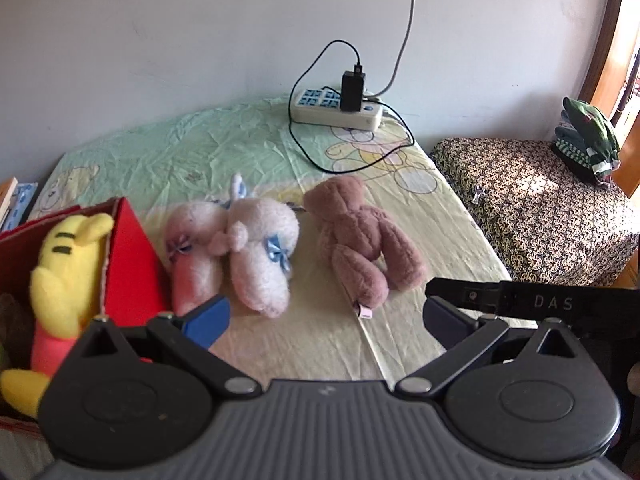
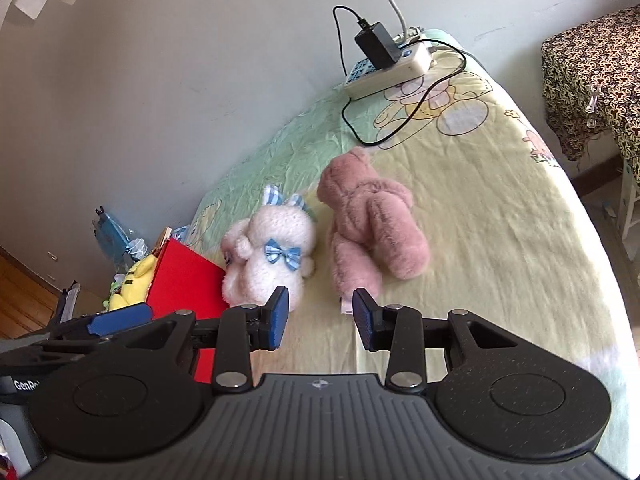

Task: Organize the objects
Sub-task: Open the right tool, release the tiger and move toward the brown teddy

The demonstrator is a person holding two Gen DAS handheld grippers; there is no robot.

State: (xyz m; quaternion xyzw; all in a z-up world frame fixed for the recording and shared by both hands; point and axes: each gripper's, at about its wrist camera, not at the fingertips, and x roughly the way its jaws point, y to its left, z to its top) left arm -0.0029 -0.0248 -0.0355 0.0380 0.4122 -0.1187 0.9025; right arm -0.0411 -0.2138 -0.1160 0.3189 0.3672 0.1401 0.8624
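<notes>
Now I count two plush toys, the pink bear (image 2: pixel 370 232) and white bunny (image 2: pixel 272 256), mid-bed (image 2: pixel 500 240), one yellow plush (image 1: pixel 66 264) in the red box (image 1: pixel 130 260); left gripper (image 1: pixel 326 316) wide open, right gripper (image 2: pixel 320 316) part-open, both empty.

Setting: a home bedroom. Ahead of the tool lies a bed (image 1: pixel 248 152) with a cartoon-bear sheet, pushed against a plain painted wall (image 1: pixel 160 32). A power strip (image 1: pixel 336 110) with a charger plugged in rests at the far end of the bed. Off to the right stands a trunk-like piece under patterned cloth (image 1: pixel 520 200), folded clothes (image 1: pixel 588 140) stacked on it; beyond, a wooden door frame (image 1: pixel 608 32).
</notes>
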